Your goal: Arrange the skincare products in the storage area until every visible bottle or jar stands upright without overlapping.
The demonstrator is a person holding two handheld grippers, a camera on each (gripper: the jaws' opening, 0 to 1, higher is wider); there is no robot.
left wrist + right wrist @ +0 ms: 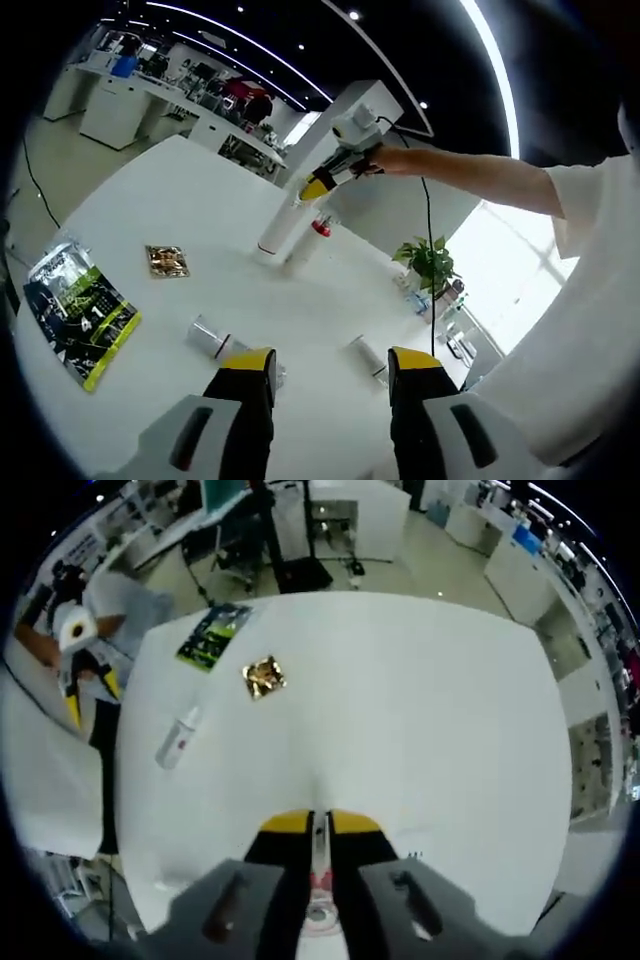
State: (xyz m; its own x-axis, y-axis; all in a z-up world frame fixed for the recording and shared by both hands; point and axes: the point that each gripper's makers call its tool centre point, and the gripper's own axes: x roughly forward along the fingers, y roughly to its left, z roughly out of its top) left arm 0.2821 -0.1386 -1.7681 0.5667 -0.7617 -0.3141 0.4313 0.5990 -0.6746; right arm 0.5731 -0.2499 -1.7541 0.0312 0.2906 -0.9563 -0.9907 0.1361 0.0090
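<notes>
Between the right gripper's (318, 832) closed jaws a white tube (285, 222) is being stood on the tabletop (420, 710), while two bottles (215, 338) (367, 357) lie toppled just ahead of the parted, empty left gripper (330, 368), so most work probably remains.

This is a large open-plan office or lab hall. Long strip lights (230, 30) and small spotlights run across a dark ceiling. Rows of white desks (120, 105) loaded with equipment stand on a pale polished floor (400, 565), with office chairs (235, 555) pulled up to them. A broad white table (400, 710) serves as the work surface. A potted green plant (430, 262) stands near a bright window (505, 270), beside a white square column (365, 110).
</notes>
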